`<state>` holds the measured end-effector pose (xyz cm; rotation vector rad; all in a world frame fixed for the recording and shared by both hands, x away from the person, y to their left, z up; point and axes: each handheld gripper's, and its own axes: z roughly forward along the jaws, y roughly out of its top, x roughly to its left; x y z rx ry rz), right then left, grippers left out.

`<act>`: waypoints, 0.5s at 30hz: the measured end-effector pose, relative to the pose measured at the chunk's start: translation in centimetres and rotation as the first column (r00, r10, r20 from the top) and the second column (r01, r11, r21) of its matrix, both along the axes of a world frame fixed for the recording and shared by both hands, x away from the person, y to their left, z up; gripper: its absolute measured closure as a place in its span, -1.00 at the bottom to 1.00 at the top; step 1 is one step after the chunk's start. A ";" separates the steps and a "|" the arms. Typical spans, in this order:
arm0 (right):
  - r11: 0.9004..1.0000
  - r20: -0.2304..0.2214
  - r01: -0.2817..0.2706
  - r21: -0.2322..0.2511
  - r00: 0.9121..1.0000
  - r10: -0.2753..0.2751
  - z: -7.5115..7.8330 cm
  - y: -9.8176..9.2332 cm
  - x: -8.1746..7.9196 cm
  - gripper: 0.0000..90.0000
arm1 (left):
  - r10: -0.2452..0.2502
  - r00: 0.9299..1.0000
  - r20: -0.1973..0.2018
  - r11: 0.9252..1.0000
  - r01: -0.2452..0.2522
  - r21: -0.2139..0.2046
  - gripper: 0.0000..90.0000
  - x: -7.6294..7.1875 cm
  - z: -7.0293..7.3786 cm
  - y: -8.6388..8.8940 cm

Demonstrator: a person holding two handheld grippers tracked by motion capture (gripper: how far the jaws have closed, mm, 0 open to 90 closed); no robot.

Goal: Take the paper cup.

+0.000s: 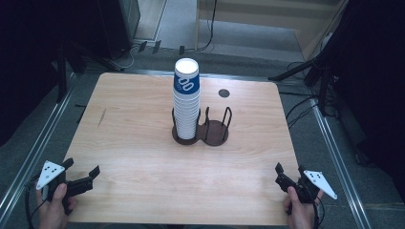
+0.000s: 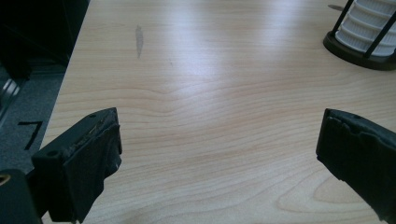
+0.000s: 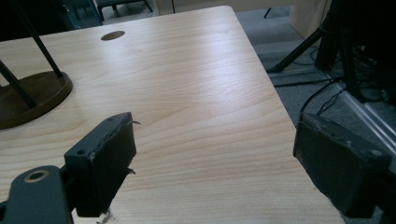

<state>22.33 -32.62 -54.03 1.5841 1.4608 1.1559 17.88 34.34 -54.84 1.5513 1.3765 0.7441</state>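
High view: cup stack [image 1: 186, 98] upright in left bay of two-bay holder [image 1: 200, 132], table [image 1: 133, 143] centre. Left gripper [image 1: 82, 168] and right gripper [image 1: 289, 170] at near corners — jaws wide, empty. Risk: tall stack topples if gripped off-centre — sideways push tips it

Light wood table [image 1: 143, 143] — grey carpet floor [image 1: 267, 52], black stands [image 1: 305, 71], cables [image 1: 298, 112], pale wood panelling [image 1: 267, 14] behind.
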 end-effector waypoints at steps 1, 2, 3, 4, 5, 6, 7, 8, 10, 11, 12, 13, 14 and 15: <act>1.000 0.006 -0.002 -0.011 1.000 0.002 0.0 0.1 0.0 -0.72 | 0.006 1.000 0.007 1.000 -0.006 0.003 -0.98 0.0 0.0 0.0; 1.000 0.004 0.003 -0.019 1.000 -0.002 0.0 0.3 -0.1 -0.72 | 0.006 1.000 0.011 1.000 -0.007 0.015 -0.98 0.0 0.0 0.0; 1.000 0.006 0.001 -0.030 1.000 -0.001 0.0 0.4 -0.1 -0.73 | 0.006 1.000 0.015 1.000 -0.006 0.016 -0.98 -0.1 0.0 -0.1; 0.999 0.006 -0.003 -0.033 1.000 0.003 0.1 0.5 -0.1 -0.74 | 0.006 1.000 0.023 1.000 -0.006 0.025 -0.98 -0.1 0.1 -0.2; 0.999 0.009 -0.009 -0.036 1.000 0.010 0.1 0.6 -0.1 -0.76 | 0.004 1.000 0.027 1.000 -0.005 0.030 -0.98 -0.1 0.1 -0.3; 0.999 0.007 -0.011 -0.039 1.000 0.012 0.2 0.7 -0.1 -0.76 | 0.002 1.000 0.031 1.000 -0.002 0.026 -0.98 -0.1 0.1 -0.3; 0.999 0.009 -0.017 -0.048 1.000 0.017 0.2 0.8 -0.1 -0.77 | -0.005 0.999 0.034 1.000 0.004 0.021 -0.97 0.0 0.1 -0.3; 0.998 0.009 -0.021 -0.059 1.000 0.021 0.3 0.9 -0.1 -0.77 | -0.003 0.999 0.032 1.000 0.002 0.018 -0.97 0.0 0.0 -0.3; 0.998 0.009 -0.023 -0.065 1.000 0.024 0.5 1.2 -0.1 -0.78 | -0.015 1.000 0.021 1.000 0.015 0.019 -0.97 0.1 0.0 -0.3; 0.997 0.011 -0.024 -0.071 1.000 0.025 0.6 1.3 -0.1 -0.78 | -0.014 1.000 0.017 1.000 0.014 0.020 -0.97 0.2 -0.1 -0.4; 0.997 0.014 -0.025 -0.074 1.000 0.026 0.7 1.5 -0.1 -0.78 | -0.012 1.000 0.011 1.000 0.012 0.022 -0.97 0.2 -0.2 -0.4; 0.997 0.020 -0.026 -0.078 0.999 0.028 0.8 1.6 -0.1 -0.79 | -0.014 1.000 0.008 1.000 0.013 0.025 -0.97 0.2 -0.2 -0.5; 0.997 0.025 -0.023 -0.078 0.999 0.025 1.0 1.8 -0.2 -0.79 | -0.014 1.000 0.007 1.000 0.014 0.025 -0.97 0.2 -0.2 -0.5; 0.997 0.026 -0.022 -0.079 0.999 0.024 1.1 1.8 -0.2 -0.79 | -0.014 1.000 0.004 0.999 0.014 0.031 -0.97 0.2 -0.3 -0.6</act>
